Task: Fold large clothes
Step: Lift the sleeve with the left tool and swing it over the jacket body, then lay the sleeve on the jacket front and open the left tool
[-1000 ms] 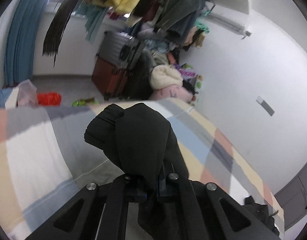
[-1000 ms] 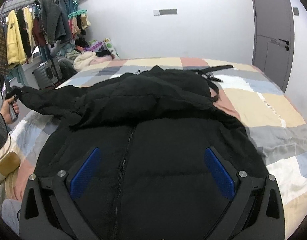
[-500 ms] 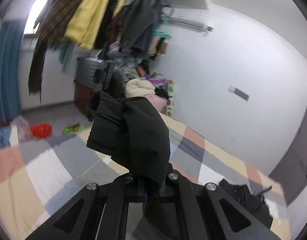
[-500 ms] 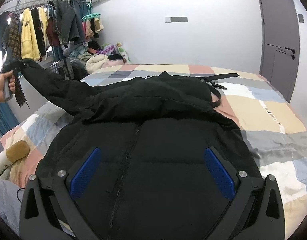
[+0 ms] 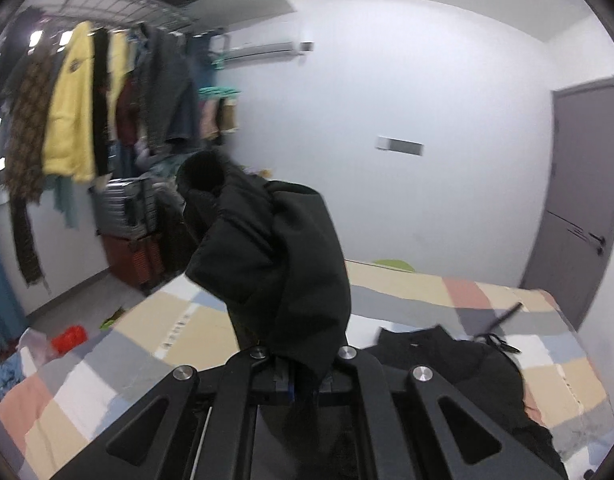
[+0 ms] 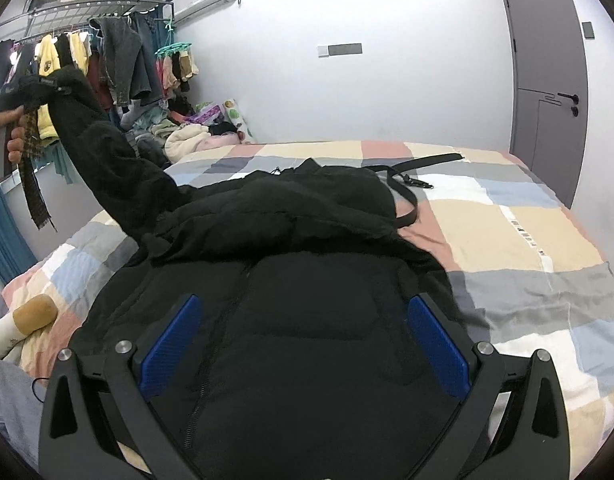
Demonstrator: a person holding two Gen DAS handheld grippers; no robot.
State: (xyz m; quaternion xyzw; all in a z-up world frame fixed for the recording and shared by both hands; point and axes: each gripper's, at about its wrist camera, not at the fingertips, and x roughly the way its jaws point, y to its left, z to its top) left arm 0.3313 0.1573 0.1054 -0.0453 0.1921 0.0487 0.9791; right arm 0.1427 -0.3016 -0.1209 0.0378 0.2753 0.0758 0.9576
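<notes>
Lifting a soft, bulky black jacket: left tongs clenched on its sleeve cuff; right tongs released above.

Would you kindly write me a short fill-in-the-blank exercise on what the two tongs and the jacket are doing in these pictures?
1. The left tongs are shut on the black jacket's ____.
2. The right tongs hang ____ over the black puffer jacket, gripping nothing.
3. The jacket's body lies on a ____ bedspread.
4. A black ____ lies on the bed just past the jacket's collar.

Missing words: sleeve; open; checked; belt
</notes>
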